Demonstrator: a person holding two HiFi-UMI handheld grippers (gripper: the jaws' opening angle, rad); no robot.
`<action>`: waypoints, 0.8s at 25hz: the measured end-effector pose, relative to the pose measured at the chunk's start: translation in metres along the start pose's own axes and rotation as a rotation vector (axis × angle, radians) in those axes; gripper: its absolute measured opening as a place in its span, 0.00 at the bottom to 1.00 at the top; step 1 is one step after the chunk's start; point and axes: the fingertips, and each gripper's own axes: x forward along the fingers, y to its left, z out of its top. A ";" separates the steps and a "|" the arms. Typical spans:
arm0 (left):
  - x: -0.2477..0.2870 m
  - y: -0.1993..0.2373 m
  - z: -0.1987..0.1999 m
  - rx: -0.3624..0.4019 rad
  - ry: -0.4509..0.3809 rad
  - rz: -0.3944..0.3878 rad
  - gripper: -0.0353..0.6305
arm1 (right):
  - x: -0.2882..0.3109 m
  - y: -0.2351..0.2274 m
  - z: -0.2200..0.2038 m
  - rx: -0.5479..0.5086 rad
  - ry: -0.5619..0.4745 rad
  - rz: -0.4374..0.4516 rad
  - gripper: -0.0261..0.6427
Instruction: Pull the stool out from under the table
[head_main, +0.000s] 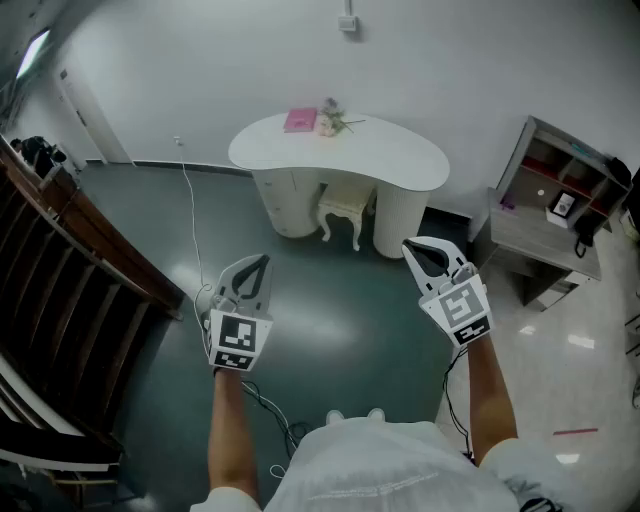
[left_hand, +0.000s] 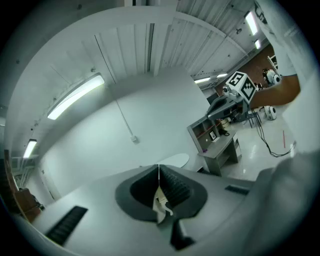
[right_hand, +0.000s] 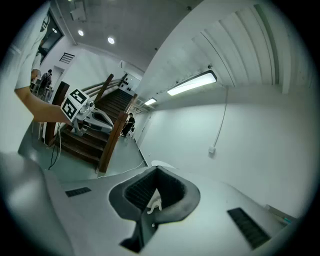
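Observation:
A cream stool (head_main: 346, 208) with curved legs stands tucked under the white kidney-shaped table (head_main: 400, 160) against the far wall. Both grippers hang in the air well short of it, over the dark green floor. My left gripper (head_main: 256, 263) is shut with nothing between its jaws, and my right gripper (head_main: 424, 249) is shut and empty too. Through the left gripper's (left_hand: 159, 172) jaw opening a sliver of the stool (left_hand: 161, 206) shows. The right gripper view has its gripper (right_hand: 157, 172) shut, with the stool (right_hand: 154, 204) small inside the opening.
A pink book (head_main: 300, 120) and flowers (head_main: 334, 118) lie on the table. A grey desk with shelves (head_main: 560, 215) stands at the right. A wooden staircase (head_main: 70, 260) runs along the left. A white cable (head_main: 192, 230) trails over the floor.

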 end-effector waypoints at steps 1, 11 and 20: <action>0.000 0.001 -0.001 0.003 -0.001 -0.002 0.08 | 0.001 0.001 -0.001 0.002 0.003 0.004 0.06; 0.003 0.016 -0.018 -0.008 -0.004 -0.020 0.08 | 0.025 0.009 0.007 0.009 0.003 -0.033 0.06; 0.010 0.048 -0.056 -0.020 0.006 -0.030 0.08 | 0.068 0.042 0.003 0.007 0.058 0.014 0.06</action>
